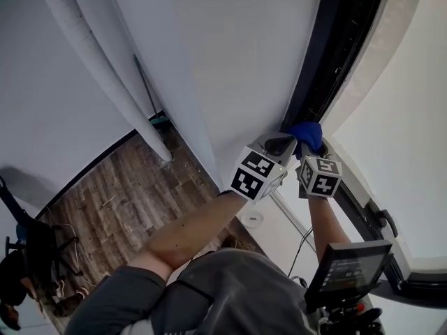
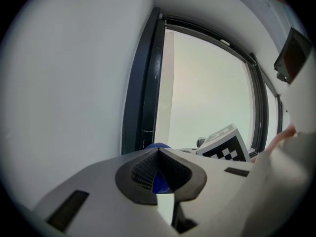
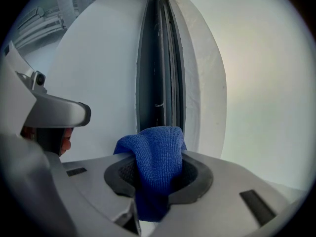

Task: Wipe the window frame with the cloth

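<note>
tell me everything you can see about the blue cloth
The cloth is blue, knitted-looking microfibre, bunched into a hump. The right gripper is shut on it, the hump poking past the jaws toward the dark window frame. A bit of blue also sits between the closed jaws of the left gripper. Contact with the frame can't be told.

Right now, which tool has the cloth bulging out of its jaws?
The right tool: the blue cloth bunches up thickly between its jaws. The left tool pinches only a thin blue sliver, its jaws almost together.
</note>
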{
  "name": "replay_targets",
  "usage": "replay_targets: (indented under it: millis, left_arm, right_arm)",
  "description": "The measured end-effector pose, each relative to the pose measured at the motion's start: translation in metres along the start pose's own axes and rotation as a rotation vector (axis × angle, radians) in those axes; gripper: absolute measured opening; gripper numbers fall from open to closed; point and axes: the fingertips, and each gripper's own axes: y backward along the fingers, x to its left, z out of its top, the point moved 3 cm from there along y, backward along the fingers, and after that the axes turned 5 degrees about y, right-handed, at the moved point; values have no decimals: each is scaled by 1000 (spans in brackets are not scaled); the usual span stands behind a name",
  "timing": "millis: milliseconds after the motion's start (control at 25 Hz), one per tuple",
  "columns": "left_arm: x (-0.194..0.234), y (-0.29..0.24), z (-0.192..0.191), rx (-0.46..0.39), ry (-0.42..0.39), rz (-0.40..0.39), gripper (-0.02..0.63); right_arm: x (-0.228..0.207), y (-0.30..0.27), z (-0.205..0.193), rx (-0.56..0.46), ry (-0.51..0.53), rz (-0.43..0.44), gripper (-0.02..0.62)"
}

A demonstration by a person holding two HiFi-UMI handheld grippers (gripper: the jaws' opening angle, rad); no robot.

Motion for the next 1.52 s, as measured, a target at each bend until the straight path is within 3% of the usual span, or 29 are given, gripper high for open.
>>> replay_targets:
  millis: [360,1000,1280,1520]
  left_arm:
    - [15,-11,-41,85,-16,-28,9]
    - [22,-3,-69,131,-5,-61,9]
    - [22,7,-62,108,-8,-69,9]
    - [-6,18,-37,35,-63,-150,9]
  right_arm:
    - [5,-14,-38,57,-24,-40,124]
    - [16,-20,-68,89,8,-84,124]
    - [17,-11,-58,74,-42,-94,124]
    - [20,32,-43,29,-106,-98,124]
